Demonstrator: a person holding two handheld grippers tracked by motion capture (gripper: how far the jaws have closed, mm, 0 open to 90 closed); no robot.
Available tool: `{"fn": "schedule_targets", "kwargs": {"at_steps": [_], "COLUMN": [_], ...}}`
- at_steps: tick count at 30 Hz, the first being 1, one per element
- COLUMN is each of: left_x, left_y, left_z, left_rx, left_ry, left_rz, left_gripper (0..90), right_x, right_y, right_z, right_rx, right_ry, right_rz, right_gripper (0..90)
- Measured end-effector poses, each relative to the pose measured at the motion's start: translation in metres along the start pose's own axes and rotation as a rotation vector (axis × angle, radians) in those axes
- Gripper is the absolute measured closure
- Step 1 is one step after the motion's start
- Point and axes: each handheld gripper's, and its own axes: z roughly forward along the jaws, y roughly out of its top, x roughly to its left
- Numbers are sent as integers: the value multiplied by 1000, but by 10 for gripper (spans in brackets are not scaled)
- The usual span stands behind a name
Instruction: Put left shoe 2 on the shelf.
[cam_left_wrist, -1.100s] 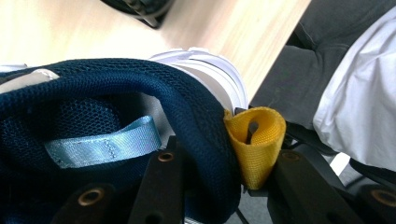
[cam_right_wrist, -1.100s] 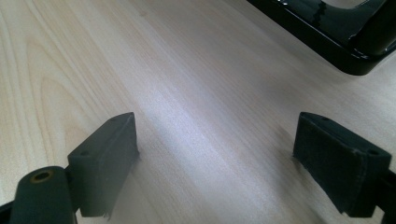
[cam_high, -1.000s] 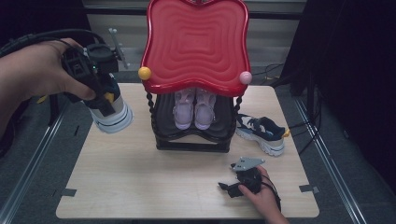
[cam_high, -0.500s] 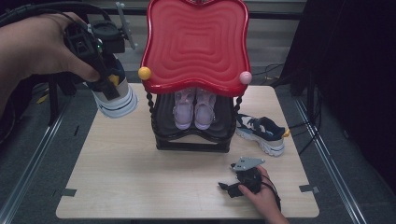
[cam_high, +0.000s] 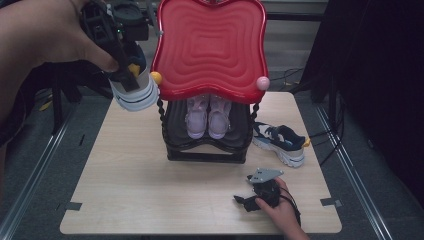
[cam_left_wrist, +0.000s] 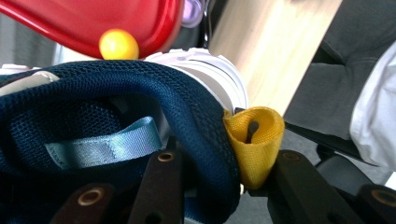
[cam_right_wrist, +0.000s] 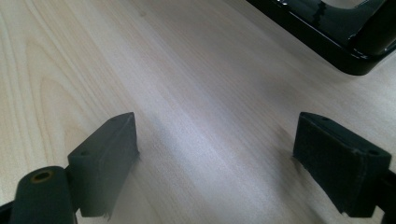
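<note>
My left gripper (cam_high: 127, 75) hangs in the air at the back left, shut on the heel of a navy mesh sneaker (cam_high: 134, 94) with a white sole. In the left gripper view its jaws (cam_left_wrist: 229, 186) clamp the navy sneaker's collar (cam_left_wrist: 140, 93) beside its yellow heel loop (cam_left_wrist: 254, 140). The shoe sits just left of the red wavy top (cam_high: 210, 45) of a shoe rack, close to its yellow ball (cam_high: 156, 77). The matching navy sneaker (cam_high: 280, 142) lies on the table right of the rack. My right gripper (cam_high: 252, 197) rests open on the table near the front edge, nothing between its jaws (cam_right_wrist: 215, 158).
A pair of pale pink shoes (cam_high: 207, 117) stands on the rack's black lower shelf. A pink ball (cam_high: 263, 83) marks the red top's right corner. The rack's black base (cam_right_wrist: 336, 42) lies ahead of my right gripper. The wooden table (cam_high: 135, 175) has metal rails along both sides.
My left gripper has carried the navy sneaker up and to the right, closer to the rack's red top. The right gripper has stayed put.
</note>
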Motion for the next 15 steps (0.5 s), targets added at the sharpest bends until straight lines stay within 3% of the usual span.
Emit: {"fn": "schedule_targets", "kwargs": {"at_steps": [15], "left_x": [-5], "left_y": [31], "left_z": [-4], "left_rx": [-15], "left_ry": [83], "left_rz": [91], "left_gripper": [729], "right_x": [0], "right_y": [0], "right_z": [0], "right_rx": [0], "right_ry": [1], "right_rz": [1], "right_gripper": [134]}}
